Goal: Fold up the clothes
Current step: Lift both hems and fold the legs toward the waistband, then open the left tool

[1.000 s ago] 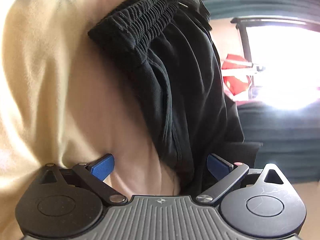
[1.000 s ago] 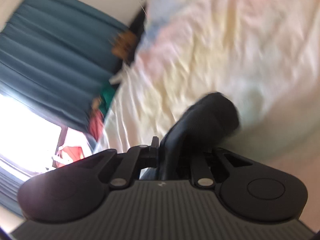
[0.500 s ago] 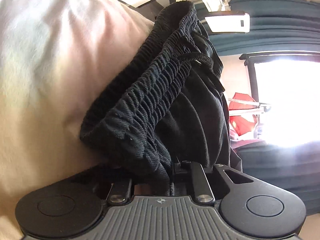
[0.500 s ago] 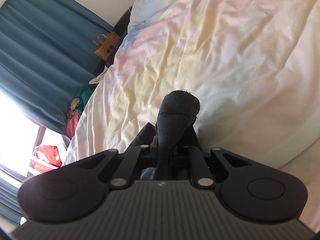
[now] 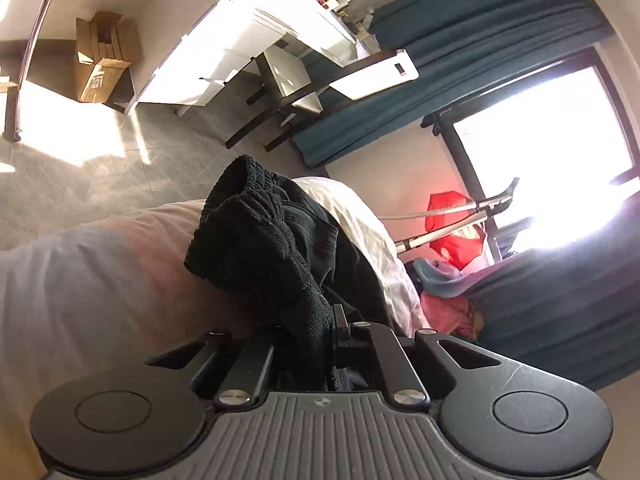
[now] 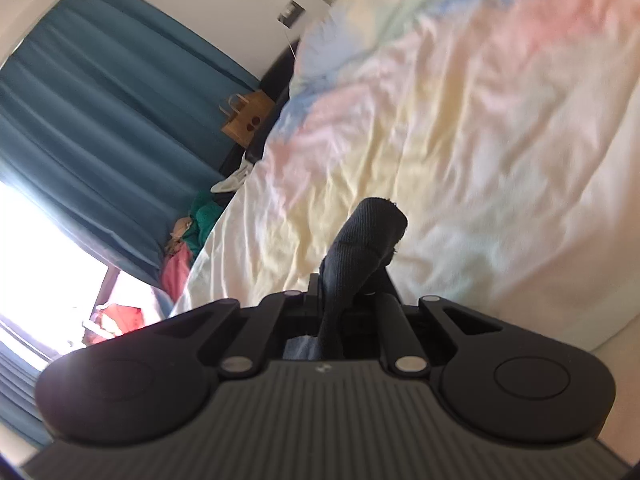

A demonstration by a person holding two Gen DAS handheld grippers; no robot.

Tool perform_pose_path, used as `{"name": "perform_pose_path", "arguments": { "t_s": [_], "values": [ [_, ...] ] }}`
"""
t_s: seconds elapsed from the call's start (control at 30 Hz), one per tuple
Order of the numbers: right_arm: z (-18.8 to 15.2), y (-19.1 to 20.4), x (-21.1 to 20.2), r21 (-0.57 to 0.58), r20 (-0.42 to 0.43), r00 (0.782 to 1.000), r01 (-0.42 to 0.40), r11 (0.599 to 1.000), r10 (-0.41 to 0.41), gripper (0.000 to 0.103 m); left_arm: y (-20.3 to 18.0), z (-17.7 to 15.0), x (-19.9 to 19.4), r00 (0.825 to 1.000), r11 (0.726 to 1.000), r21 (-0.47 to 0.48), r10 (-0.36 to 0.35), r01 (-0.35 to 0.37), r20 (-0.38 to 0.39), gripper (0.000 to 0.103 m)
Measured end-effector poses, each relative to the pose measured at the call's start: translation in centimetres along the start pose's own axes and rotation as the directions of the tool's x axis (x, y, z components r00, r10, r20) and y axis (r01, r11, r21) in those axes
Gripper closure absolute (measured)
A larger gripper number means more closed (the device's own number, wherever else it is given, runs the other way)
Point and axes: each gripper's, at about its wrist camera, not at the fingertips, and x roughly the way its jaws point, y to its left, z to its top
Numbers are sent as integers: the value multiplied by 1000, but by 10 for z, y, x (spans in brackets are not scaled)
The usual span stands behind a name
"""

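Observation:
The garment is a pair of black shorts point(image 5: 276, 248) with a ribbed elastic waistband, and it hangs bunched above the pastel duvet point(image 5: 92, 292). My left gripper point(image 5: 308, 332) is shut on the waistband, which rises in a crumpled heap in front of the fingers. In the right wrist view my right gripper point(image 6: 344, 296) is shut on another part of the black shorts point(image 6: 368, 232). There a rounded fold of fabric sticks up past the fingertips, over the bed's duvet point(image 6: 480, 120). The fingertips of both grippers are hidden by cloth.
Beyond the bed lie grey floor, a white desk point(image 5: 240, 40), a dark-legged chair point(image 5: 280, 92) and a cardboard box point(image 5: 100, 64). Teal curtains point(image 6: 100, 100) flank a bright window. A red garment point(image 5: 452, 228) hangs on a rack. A paper bag point(image 6: 248, 120) and heaped clothes point(image 6: 192, 232) sit beside the bed.
My left gripper went from wide open around the shorts to shut on the waistband, then lifted it off the bed; the room now shows. The right gripper kept its grip and shifted slightly.

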Motion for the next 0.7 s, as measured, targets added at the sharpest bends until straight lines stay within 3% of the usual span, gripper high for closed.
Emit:
{"name": "perform_pose_path", "arguments": {
  "t_s": [0.1, 0.27, 0.37, 0.43, 0.5, 0.57, 0.6, 0.63, 0.67, 0.7],
  "values": [
    [2, 1, -13, -104, 23, 996, 85, 991, -83, 94, 24, -7, 3, 996, 997, 13, 80, -80, -46, 95],
    [-17, -17, 4, -210, -100, 959, 241, 948, -266, 94, 88, -26, 39, 965, 972, 38, 236, -233, -113, 94],
    [-21, -22, 5, -218, -112, 956, 244, 945, -272, 90, 113, -36, 44, 969, 975, 26, 221, -220, -108, 88],
    [-20, -21, 2, -200, -123, 954, 246, 948, -274, 85, 109, -40, 40, 970, 974, 78, 219, -212, -107, 87],
    [-17, -19, -2, -183, -136, 949, 258, 949, -284, 79, 99, -44, 34, 967, 966, 150, 227, -210, -111, 75],
    [-15, -12, -11, -184, -124, 951, 258, 948, -283, 55, 90, -48, 29, 965, 953, 220, 236, -207, -114, 45],
    [-14, -8, -17, -189, -109, 954, 255, 948, -278, 38, 84, -50, 26, 963, 942, 257, 248, -215, -105, 34],
    [-13, 0, -25, -199, -81, 960, 249, 948, -269, 30, 76, -53, 22, 959, 923, 298, 275, -242, -72, 11],
    [-11, 7, -34, -209, -51, 964, 244, 947, -259, 26, 67, -58, 15, 956, 901, 344, 291, -263, -31, 0],
    [-11, 16, -42, -226, -26, 969, 232, 946, -244, 24, 59, -64, 7, 957, 879, 395, 289, -268, 6, 0]
  ]
}}
